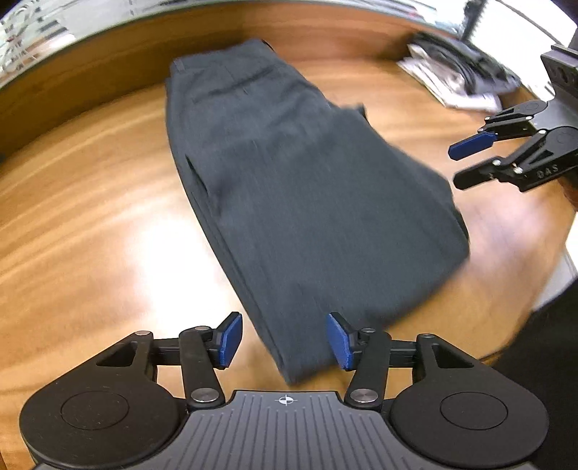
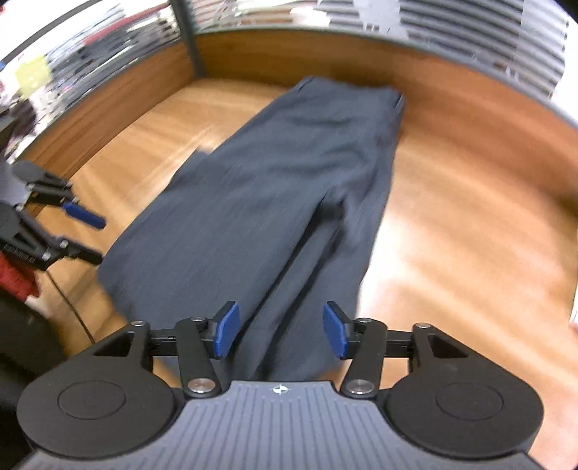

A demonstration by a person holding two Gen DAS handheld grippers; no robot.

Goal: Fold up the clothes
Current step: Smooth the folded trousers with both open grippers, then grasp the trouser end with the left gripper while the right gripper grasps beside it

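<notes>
Left wrist: folded trousers (image 1: 289,188) beneath parted left gripper (image 1: 285,341)

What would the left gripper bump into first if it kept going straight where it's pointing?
Most likely the dark trousers. The left gripper is open and angled down over their near end on the wooden table, with nothing else in between. How far above the cloth it hangs is unclear.

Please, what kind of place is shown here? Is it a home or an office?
Probably an office or workroom, though I cannot be sure. The dark trousers lie on a large polished wooden table, window blinds run behind it, and a pile of papers and cables sits at the far corner.
</notes>
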